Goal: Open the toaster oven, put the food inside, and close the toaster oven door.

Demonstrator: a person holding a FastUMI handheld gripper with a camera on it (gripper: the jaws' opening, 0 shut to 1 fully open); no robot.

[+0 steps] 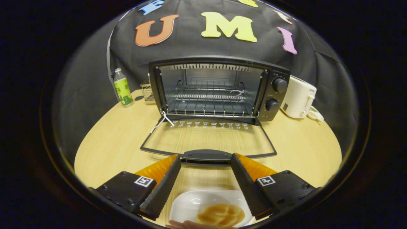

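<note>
We note a light wooden surface (pixel 111 143) that carries everything in view. The largest item on it is the black toaster oven (pixel 219 90), standing toward the back with its glass door (pixel 208 140) folded fully down and lying flat on the surface; the wire rack (pixel 210 108) inside is bare, and two round knobs (pixel 276 94) sit one above the other on its control panel. The door's handle (pixel 206 156) lies just ahead of our hand-held gripper (pixel 206 163), level with the fingertips and between them without contact on either side. The hand-held gripper is spread wide, its fingers gripping nothing. Below and between the fingers we see a white plate (pixel 187 206) holding a round, glazed piece of food (pixel 220 215); what looks like a fingertip touches the plate's near rim. Beside the oven, by its control panel, stands a white appliance (pixel 297 98), its type unclear, with a small item just beside it. On the oven's other side we record a small wire basket (pixel 147 92) and, farther out, a green-labelled bottle (pixel 122 87), upright.
</note>
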